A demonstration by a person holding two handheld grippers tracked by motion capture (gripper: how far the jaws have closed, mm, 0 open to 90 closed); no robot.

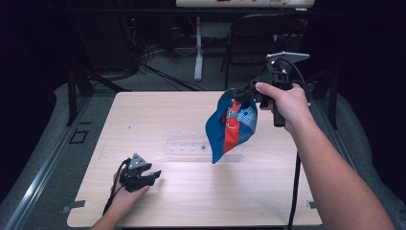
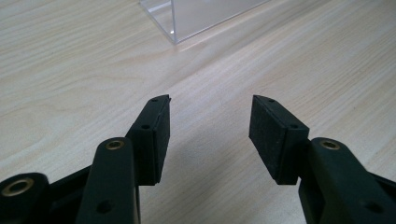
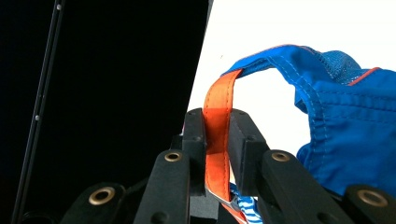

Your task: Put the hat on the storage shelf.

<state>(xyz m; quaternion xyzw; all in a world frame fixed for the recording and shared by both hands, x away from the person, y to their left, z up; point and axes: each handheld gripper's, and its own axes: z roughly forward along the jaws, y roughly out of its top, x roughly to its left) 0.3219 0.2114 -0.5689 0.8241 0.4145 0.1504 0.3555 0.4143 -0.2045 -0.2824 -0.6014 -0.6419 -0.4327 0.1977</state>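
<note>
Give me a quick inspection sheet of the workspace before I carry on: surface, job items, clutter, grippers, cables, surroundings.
Surface: light wooden table, flat, bare around the items.
Job's things: blue fabric item with an orange strap, lifted off the table and hanging over a clear acrylic stand at the table's middle.
Clutter: nothing seen.
Grippers: right hand-held gripper raised, jaws shut on the orange strap; left hand-held gripper low over the near-left table, jaws open, holding nothing.
Cables: a black cable hangs from the right hand-held gripper over the near edge; another trails from the left one.
Surroundings: dark room, table legs and loose wires on the floor beyond the far edge.
</note>
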